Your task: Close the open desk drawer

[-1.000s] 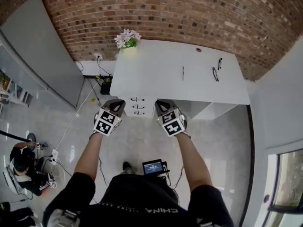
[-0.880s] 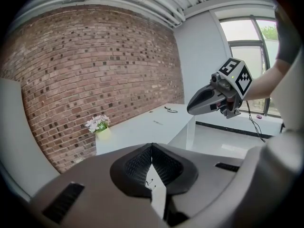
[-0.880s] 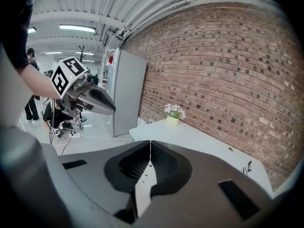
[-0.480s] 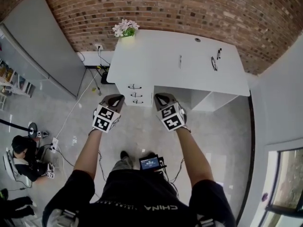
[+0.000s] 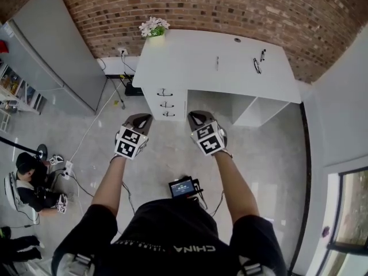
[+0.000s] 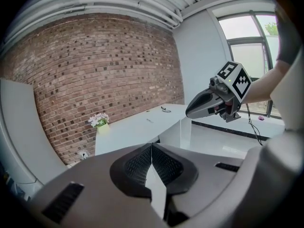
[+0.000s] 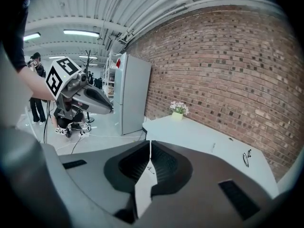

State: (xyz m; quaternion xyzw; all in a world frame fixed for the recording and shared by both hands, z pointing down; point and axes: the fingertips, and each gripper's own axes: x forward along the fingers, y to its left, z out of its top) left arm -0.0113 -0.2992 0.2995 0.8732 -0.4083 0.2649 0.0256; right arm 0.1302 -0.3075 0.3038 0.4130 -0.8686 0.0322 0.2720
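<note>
At your far left a person [image 5: 26, 183] sits on the glossy grey floor [image 5: 276, 154] among trailing cables. Behind them a tall grey cabinet [image 5: 57, 50] stands against the brick wall [image 5: 230, 7]. A wall socket [image 5: 122, 52] sits low on the wall between that cabinet and the white desk. On the tabletop [image 5: 190, 62] a pot of pale flowers [image 5: 154, 27] stands at the back left corner, a thin pen-like stick [image 5: 217, 63] lies near the middle, and what looks like a pair of glasses [image 5: 257, 66] lies toward the right, each well apart from the others. The drawer stack [image 5: 165, 102] sits under the tabletop's left end. Its three handled fronts lie one above another and flush in one line, as far as the head view shows. You hold both grippers out over the floor, well apart from the desk. Your left gripper [image 5: 140, 118] points toward the drawer stack, and your right gripper [image 5: 197, 115] points toward the open knee space just beside it. In the left gripper view the jaws are closed against each other with only a thin seam between them, and the right gripper view shows its jaws closed the same way. A small screen [image 5: 184, 187] hangs at your waist, and a window [image 5: 348, 217] fills the lower right corner of the room.
</note>
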